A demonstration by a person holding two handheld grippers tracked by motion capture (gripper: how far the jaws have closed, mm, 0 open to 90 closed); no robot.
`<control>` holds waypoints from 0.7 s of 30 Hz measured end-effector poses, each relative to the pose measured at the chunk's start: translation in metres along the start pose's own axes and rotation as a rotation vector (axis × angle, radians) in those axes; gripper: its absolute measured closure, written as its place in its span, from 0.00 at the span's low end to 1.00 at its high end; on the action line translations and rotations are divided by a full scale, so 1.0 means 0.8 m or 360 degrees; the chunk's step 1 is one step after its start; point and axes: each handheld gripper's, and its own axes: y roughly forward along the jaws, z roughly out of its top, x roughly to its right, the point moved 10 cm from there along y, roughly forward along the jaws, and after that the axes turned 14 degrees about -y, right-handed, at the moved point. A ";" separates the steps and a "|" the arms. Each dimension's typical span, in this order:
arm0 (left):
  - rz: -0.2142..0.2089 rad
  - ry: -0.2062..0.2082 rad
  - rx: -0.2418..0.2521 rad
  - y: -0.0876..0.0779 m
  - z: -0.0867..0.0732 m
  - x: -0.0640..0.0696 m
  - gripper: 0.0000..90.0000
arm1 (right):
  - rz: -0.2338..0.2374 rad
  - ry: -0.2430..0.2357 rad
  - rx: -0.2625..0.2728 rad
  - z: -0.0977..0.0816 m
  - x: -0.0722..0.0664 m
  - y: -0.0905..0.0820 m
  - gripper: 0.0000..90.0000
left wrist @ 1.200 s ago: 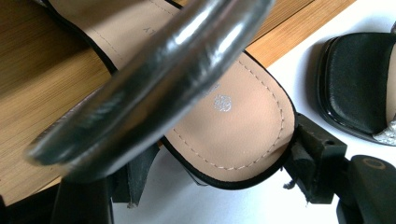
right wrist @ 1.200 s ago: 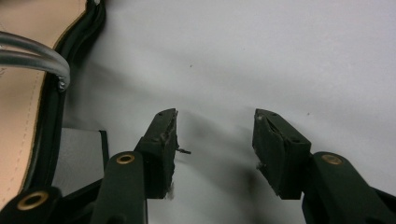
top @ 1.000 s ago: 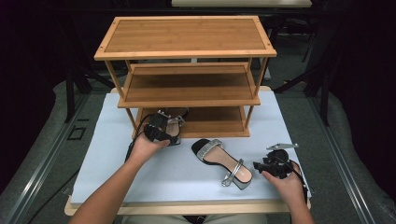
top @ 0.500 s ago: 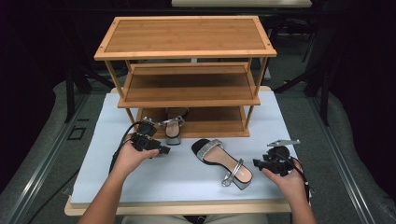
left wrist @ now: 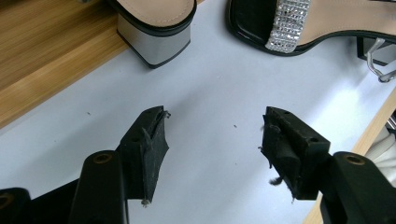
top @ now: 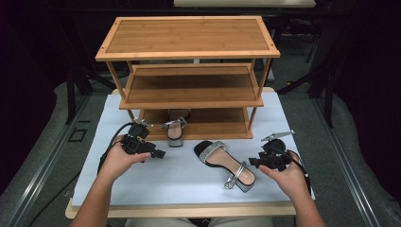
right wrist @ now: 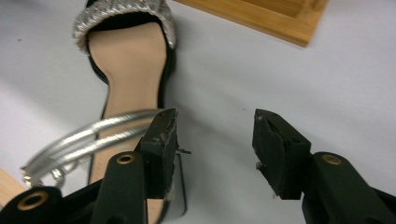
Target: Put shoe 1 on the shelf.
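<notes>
A black sandal with a glittery strap (top: 225, 163) lies on the white table top (top: 142, 187) in front of the wooden shoe rack (top: 189, 38). Its twin (top: 176, 126) stands on the rack's bottom shelf, block heel (left wrist: 154, 44) jutting over the edge. My left gripper (top: 152, 153) hovers left of both sandals. Its jaws have just been opening, and my left gripper (left wrist: 215, 121) has only bare table between its pads. My right gripper (top: 255, 161) is open beside the heel end of the lying sandal (right wrist: 130, 60). Nothing sits between the pads of my right gripper (right wrist: 215, 119).
The rack has three bamboo shelves; the top and middle ones are bare. Its bottom shelf corner (right wrist: 280, 18) lies just beyond the lying sandal. The table's wooden front edge (top: 189, 209) runs close to both forearms. Dark floor and metal rails surround the table.
The left hand has drawn back from the bottom shelf toward the near left, leaving the sandal there. The right hand has risen a little beside the lying sandal.
</notes>
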 end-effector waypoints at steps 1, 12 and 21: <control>0.0001 0.0001 -0.0001 -0.001 -0.001 -0.001 0.44 | -0.0055 -0.0009 -0.0023 0.002 0.002 0.001 0.55; 0.0014 -0.0016 -0.0004 -0.007 -0.006 -0.012 0.44 | -0.0098 -0.0115 -0.0057 0.040 -0.017 0.014 0.56; 0.0008 -0.0028 0.0012 -0.009 -0.006 -0.014 0.44 | -0.0074 -0.0200 -0.0062 0.065 -0.037 0.024 0.56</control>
